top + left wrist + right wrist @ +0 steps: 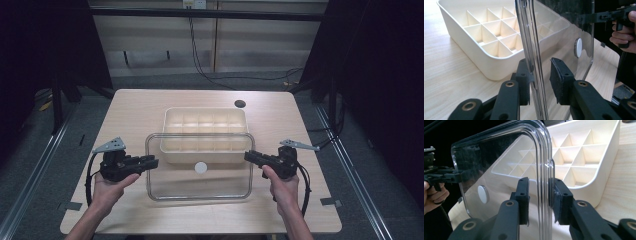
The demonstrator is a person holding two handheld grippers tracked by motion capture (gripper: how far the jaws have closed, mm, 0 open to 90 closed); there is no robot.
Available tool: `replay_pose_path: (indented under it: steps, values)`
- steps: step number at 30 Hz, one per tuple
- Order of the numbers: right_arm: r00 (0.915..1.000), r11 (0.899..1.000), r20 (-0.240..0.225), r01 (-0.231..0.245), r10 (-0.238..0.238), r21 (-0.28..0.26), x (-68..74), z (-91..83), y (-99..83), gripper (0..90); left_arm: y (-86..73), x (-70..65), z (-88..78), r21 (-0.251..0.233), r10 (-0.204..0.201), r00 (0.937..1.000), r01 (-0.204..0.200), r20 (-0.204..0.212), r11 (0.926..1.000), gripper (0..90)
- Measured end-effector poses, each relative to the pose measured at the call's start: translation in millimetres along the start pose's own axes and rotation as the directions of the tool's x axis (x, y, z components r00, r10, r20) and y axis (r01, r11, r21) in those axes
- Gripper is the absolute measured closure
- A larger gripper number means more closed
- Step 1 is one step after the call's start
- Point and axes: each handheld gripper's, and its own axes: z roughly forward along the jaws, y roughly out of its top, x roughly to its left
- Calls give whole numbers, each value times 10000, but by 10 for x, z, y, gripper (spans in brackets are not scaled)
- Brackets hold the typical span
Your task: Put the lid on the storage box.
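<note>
I hold the clear lid by its two short edges, my left gripper on one side and my right gripper on the other, with the lid hanging over the near part of the cream divided tray on the wooden table. In the left gripper view one pad touches the lid's edge while the other stands a little off, so I judge this grasp partly closed, not clamped; in the right gripper view both pads sit close on the rim, and I cannot tell if both truly press. To do the step well I should firm both grips, keep the lid level, carry it forward until its rounded corners match the tray's, then lower it evenly. The high view shows the lid overlapping only the tray's near wall, and shows both hands at once. The gripper views instead show pad contact, the tray's compartments standing empty, and the white round button on the lid's face.
</note>
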Motion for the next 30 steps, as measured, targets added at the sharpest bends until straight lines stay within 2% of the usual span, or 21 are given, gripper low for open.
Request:
replay_pose_path:
  steps: [10,22,28,30]
  values:
    - [9989,9992,282,369,-366,-126,42,8,107,686,57,16,37,-26,7,9996,-8,-266,10000,690]
    - [9983,9983,345,481,-469,-331,87,17,335,679,284,45,30,-167,310,9982,-319,-520,9994,683]
    - [9981,9979,351,520,-507,-385,86,33,480,680,418,85,68,-209,256,9970,-271,-725,9994,671]
    - [9966,9974,521,656,-640,-290,79,58,517,677,445,99,89,-191,279,9966,-295,-775,9994,668]
